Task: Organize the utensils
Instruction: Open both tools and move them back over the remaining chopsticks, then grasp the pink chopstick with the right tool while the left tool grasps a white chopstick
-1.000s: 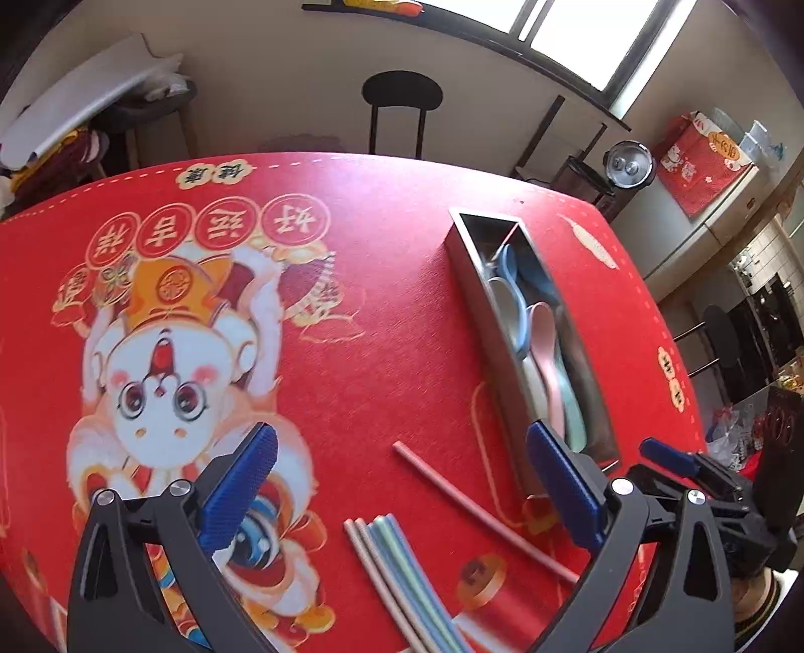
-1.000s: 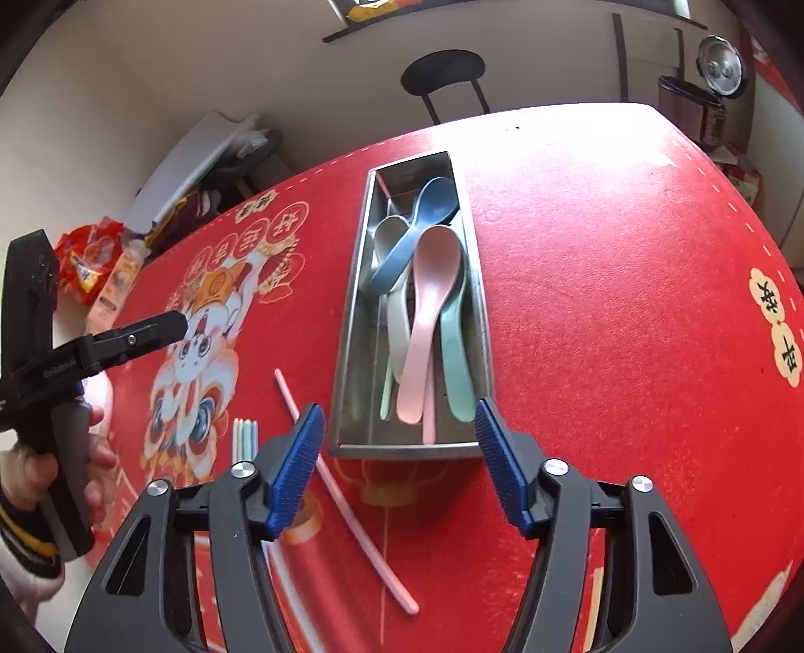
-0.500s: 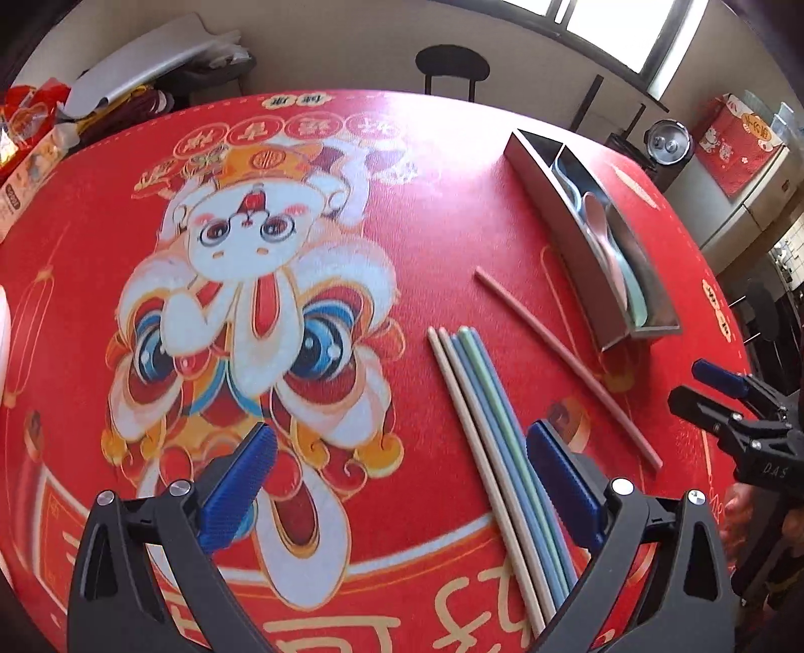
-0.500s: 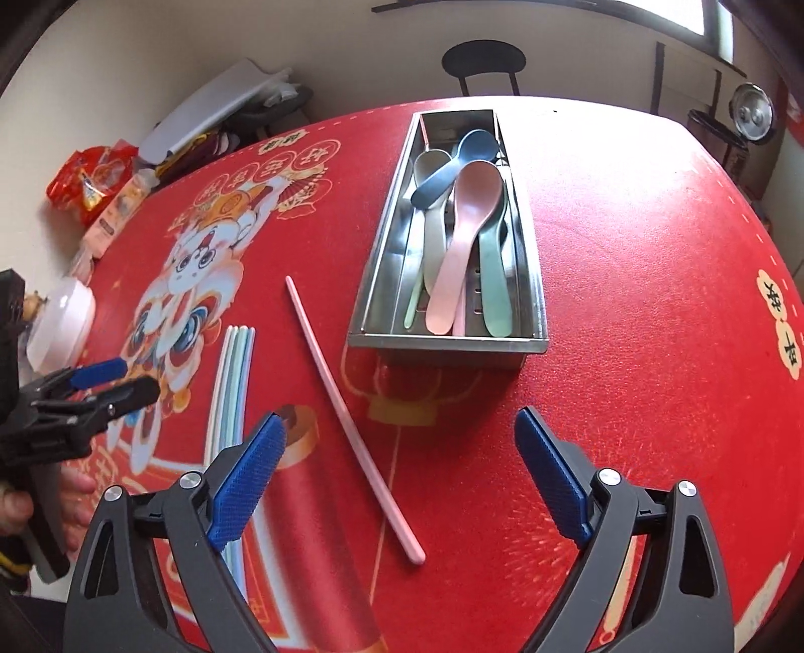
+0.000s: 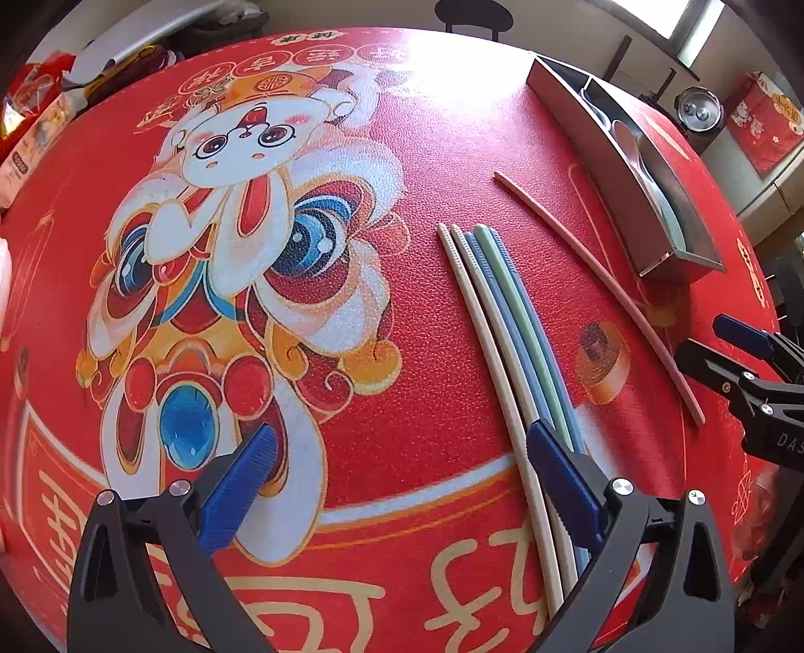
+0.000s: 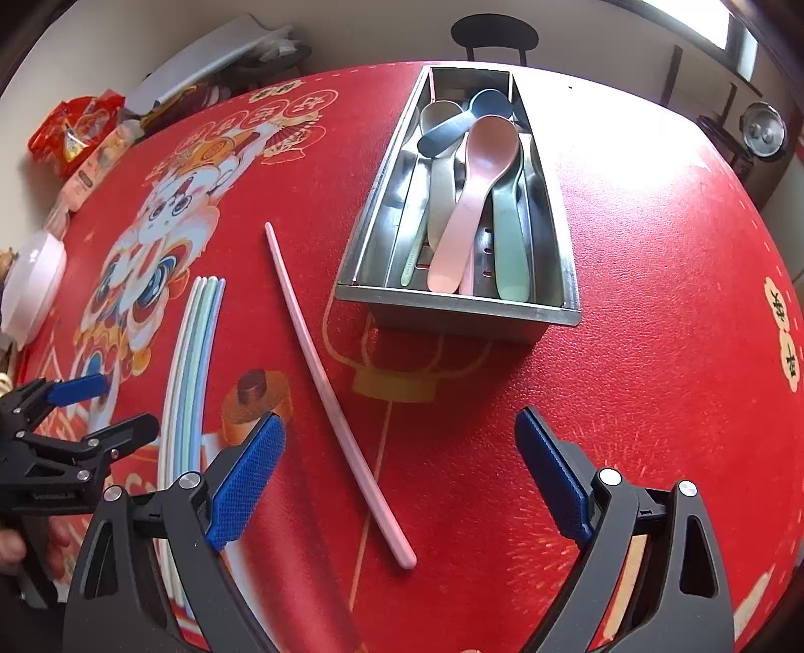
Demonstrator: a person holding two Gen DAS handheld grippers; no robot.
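Several pale chopsticks point(image 5: 502, 326) lie bundled on the red printed mat point(image 5: 402, 166). My left gripper point(image 5: 402, 452) hangs open over the bundle's near end, and its right finger covers part of it. A lone pink chopstick point(image 6: 321, 361) lies slanted beside the bundle point(image 6: 193, 351). My right gripper point(image 6: 397, 432) stands open above the pink chopstick's near half, not touching it. Beyond it a metal tray point(image 6: 452, 301) holds a pink spoon point(image 6: 472, 201), a blue spoon point(image 6: 452, 128), a green spoon point(image 6: 510, 241) and a green chopstick point(image 6: 409, 261). The left gripper point(image 6: 108, 407) shows at that view's left edge.
A white bowl point(image 6: 35, 281) and snack packets point(image 6: 75, 130) sit at the table's far left. A black chair point(image 6: 495, 32) stands behind the table and a steel pot point(image 6: 764, 130) off to the right. The tray point(image 5: 603, 145) and pink chopstick point(image 5: 603, 286) lie right of the bundle.
The left gripper has come back and down from beside the tray to over the chopstick bundle. The right gripper's jaws have widened and it has drawn back from the tray to over the pink chopstick.
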